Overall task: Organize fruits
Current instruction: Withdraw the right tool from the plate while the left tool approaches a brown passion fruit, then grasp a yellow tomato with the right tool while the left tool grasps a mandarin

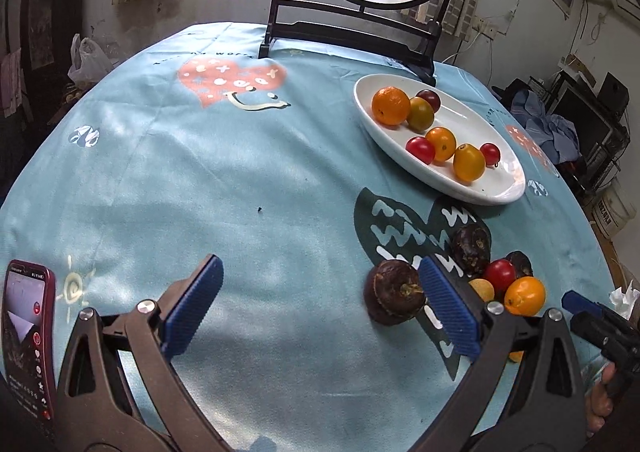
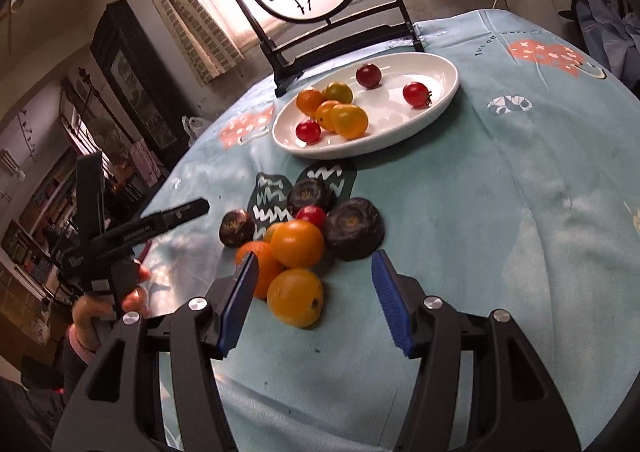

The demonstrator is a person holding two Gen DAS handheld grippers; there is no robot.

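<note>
right gripper (image 2: pixel 314 302) is spread wide with a yellow-orange tomato (image 2: pixel 295 297) between its fingertips, untouched, probably lined up for pinching. left gripper (image 1: pixel 320 308) is also spread and empty, a dark water chestnut (image 1: pixel 394 292) just outside its right finger. the white dish (image 2: pixel 400 140) lies well beyond both.

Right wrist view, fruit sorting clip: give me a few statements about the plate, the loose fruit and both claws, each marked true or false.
1. The white plate already holds fruit. True.
2. The right claw is shut on an orange fruit. False: it is open, with the nearest orange fruit lying on the tablecloth between its fingers.
3. Dark brown fruits lie loose in the pile on the cloth. True.
4. The left claw holds a red tomato. False: it is open and empty.
5. A phone lies on the plate. False: it is at the left edge of the left wrist view, far from the plate.
</note>
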